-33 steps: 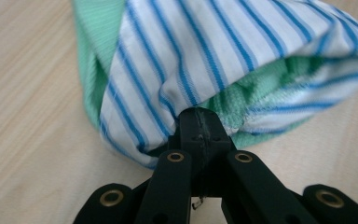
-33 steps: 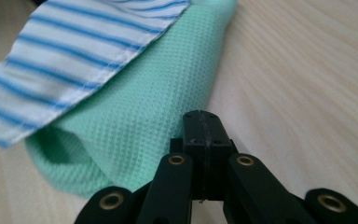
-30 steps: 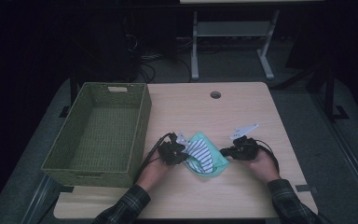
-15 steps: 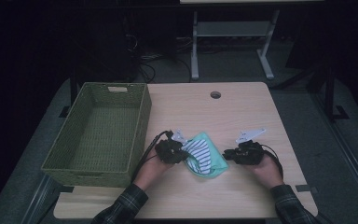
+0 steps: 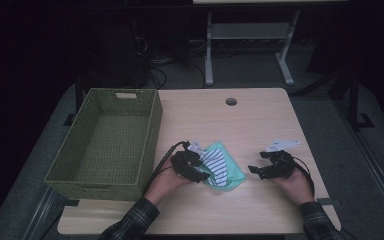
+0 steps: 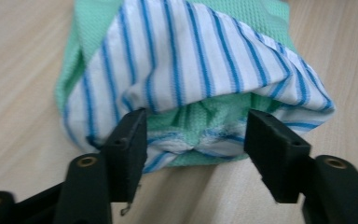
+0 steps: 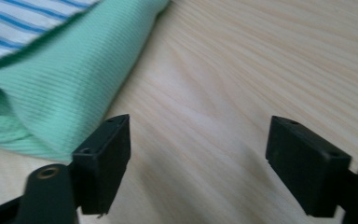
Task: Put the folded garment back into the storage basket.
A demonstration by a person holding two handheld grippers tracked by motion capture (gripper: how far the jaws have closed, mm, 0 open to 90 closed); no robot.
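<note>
high view: both tools spread, just opened; left tool [image 5: 203, 172] straddles folded cloth [image 5: 223, 167], green basket [image 5: 107, 142] alongside, right tool [image 5: 258, 170] apart.

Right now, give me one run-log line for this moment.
left gripper: jaws just opened, astride folded cloth | right gripper: jaws just opened, nothing between, beside cloth | basket: no cloth inside

no readable text, labels, brands or numbers anywhere
</note>
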